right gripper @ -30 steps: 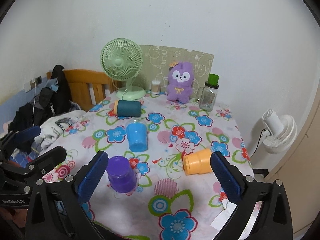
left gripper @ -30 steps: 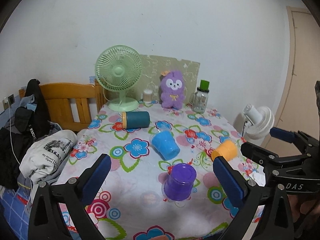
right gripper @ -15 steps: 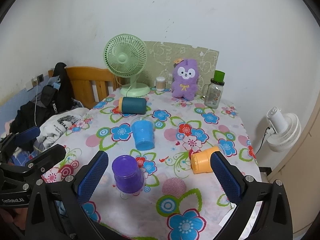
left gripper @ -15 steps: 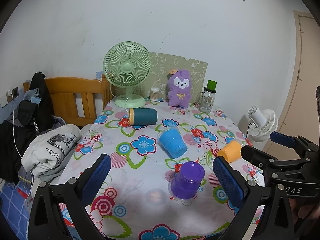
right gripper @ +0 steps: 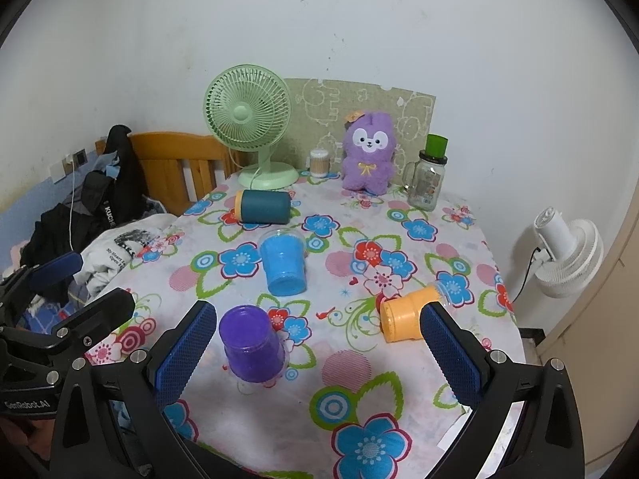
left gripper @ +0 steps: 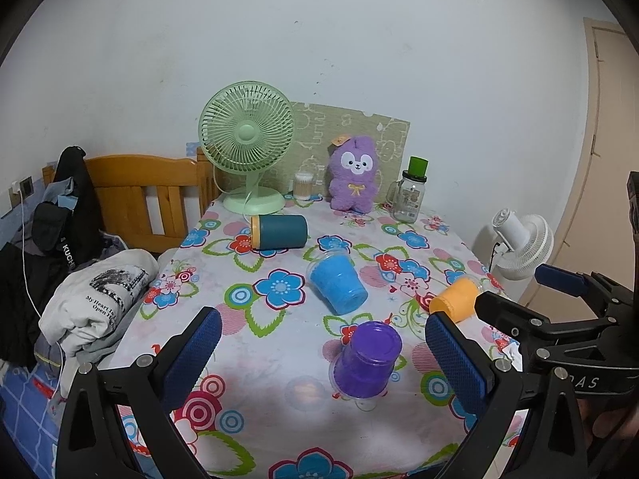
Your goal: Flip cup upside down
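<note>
**Now pick a cup and square up to it**

Currently both pairs of tongs stand wide open and hold nothing: the left tongs (left gripper: pixel 321 343) and the right tongs (right gripper: pixel 317 335) hover above the near edge of the tabletop (right gripper: pixel 403 343), well clear of every cup. The purple cup (right gripper: pixel 251 345) already stands mouth-down. The orange cup (right gripper: pixel 403 313) lies on its side near the right pad, the blue cup (right gripper: pixel 284 265) lies on its side mid-table, and the teal cup (right gripper: pixel 263 206) lies farther back.

Judging by position, the orange cup seems the next candidate for the right tongs. To do it well, approach low, straddle the cup's wall across its width rather than its length, close gently since it looks like thin plastic that may squash or roll, then lift before rotating so the rim lands flat.
</note>
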{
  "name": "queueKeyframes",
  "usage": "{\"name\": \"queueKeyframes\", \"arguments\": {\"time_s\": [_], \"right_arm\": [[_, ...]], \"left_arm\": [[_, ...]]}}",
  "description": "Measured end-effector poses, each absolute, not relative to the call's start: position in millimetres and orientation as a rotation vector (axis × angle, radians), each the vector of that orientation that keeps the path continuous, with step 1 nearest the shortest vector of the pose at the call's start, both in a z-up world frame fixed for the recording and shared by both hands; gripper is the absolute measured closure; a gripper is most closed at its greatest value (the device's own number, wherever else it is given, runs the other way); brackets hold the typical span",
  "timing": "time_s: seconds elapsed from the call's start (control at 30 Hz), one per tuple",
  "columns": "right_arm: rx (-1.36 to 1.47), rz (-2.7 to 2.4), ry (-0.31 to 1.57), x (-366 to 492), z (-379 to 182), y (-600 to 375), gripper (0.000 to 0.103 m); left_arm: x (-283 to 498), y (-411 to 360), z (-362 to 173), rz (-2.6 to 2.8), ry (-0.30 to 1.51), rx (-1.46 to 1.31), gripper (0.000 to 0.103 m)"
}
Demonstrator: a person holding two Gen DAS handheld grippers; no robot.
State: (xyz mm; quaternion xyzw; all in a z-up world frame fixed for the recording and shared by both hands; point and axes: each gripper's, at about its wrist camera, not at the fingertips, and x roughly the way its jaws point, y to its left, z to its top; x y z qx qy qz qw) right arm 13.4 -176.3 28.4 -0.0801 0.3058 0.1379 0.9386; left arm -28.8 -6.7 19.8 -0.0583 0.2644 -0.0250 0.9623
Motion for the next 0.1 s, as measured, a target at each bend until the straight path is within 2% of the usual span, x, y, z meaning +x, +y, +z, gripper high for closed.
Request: {"name": "queueKeyframes", "arguments": {"time_s": [0.1], "right_arm": [[-0.164, 0.280, 0.624, 13.8, 28.4, -176.6, 0.000]], "left_arm": [[-29.3, -8.3, 19.9, -0.049, 0.534, -0.116, 0.000]]}}
